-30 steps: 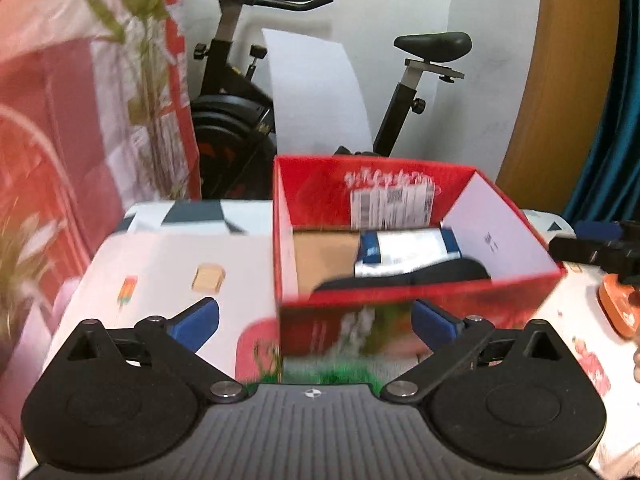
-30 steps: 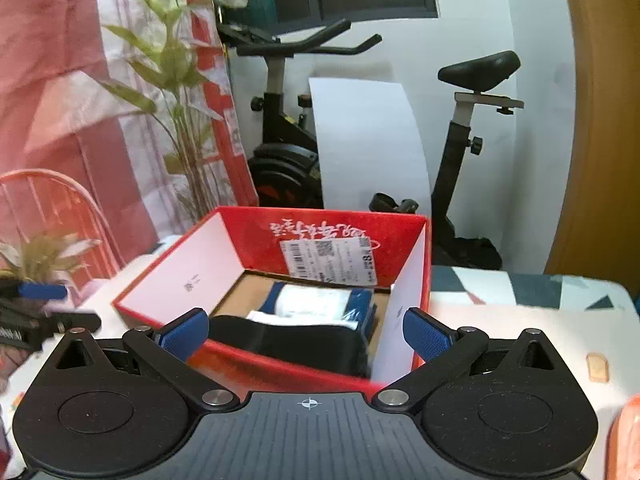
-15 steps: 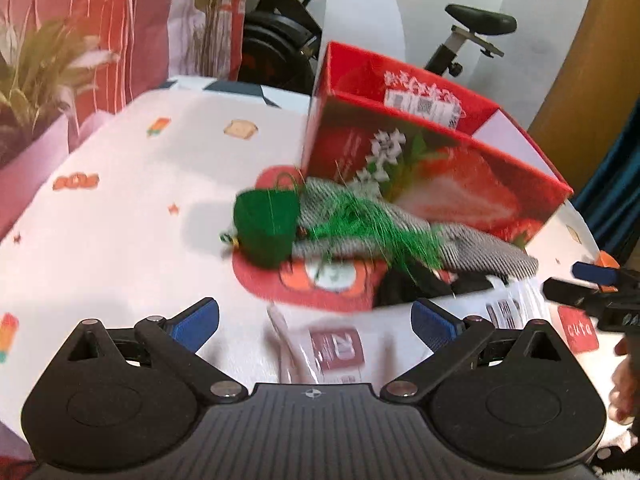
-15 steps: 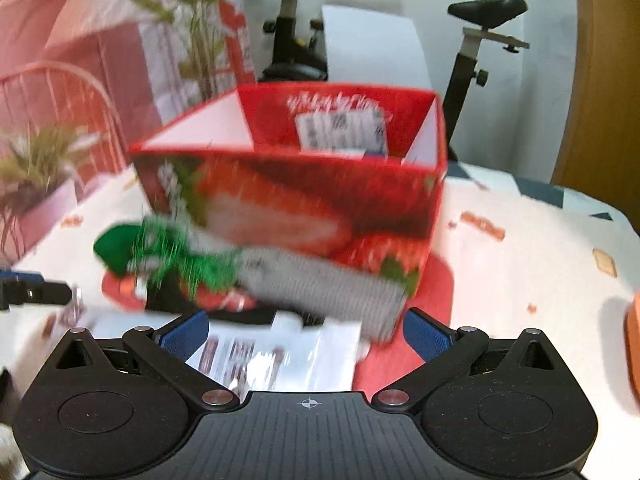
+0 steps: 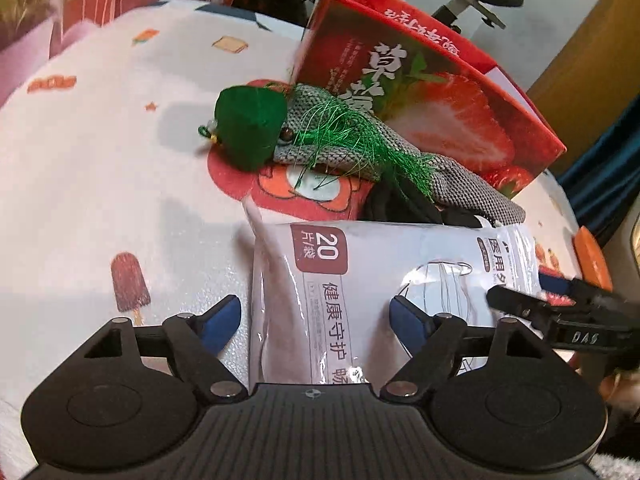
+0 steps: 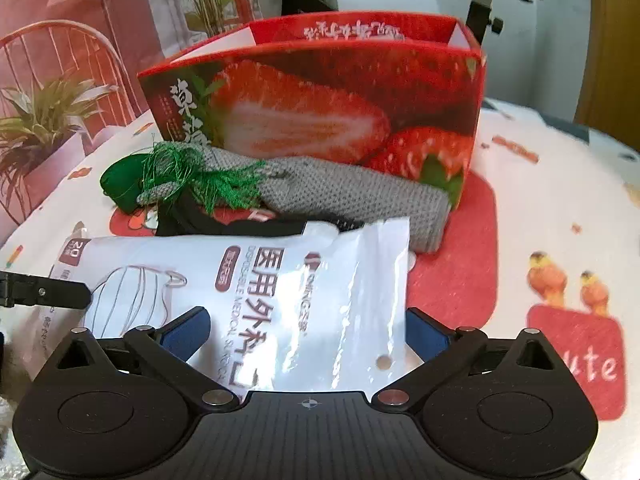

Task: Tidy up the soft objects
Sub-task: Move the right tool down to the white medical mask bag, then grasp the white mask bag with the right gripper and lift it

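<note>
A white plastic pack of face masks [image 5: 360, 280] lies flat on the table, also in the right wrist view [image 6: 256, 280]. My left gripper [image 5: 316, 320] is open with its fingers either side of one end. My right gripper [image 6: 306, 328] is open around the other end. Behind the pack lie a grey knitted cloth [image 5: 400, 168] [image 6: 340, 196], a green tasselled pouch [image 5: 248, 128] [image 6: 124, 188] and a black cloth [image 5: 396, 204] [image 6: 192, 220]. The red strawberry box [image 5: 440, 92] [image 6: 320, 104] stands behind them; its inside is hidden.
The table has a white printed cloth [image 5: 100, 184] with a red patch [image 6: 456, 264] under the box. A potted plant [image 6: 40, 120] and a red chair stand at the left. An exercise bike [image 5: 480, 0] stands behind the table.
Both grippers dropped from looking into the box to table level and moved in on the mask pack, which now lies between both pairs of open fingers.
</note>
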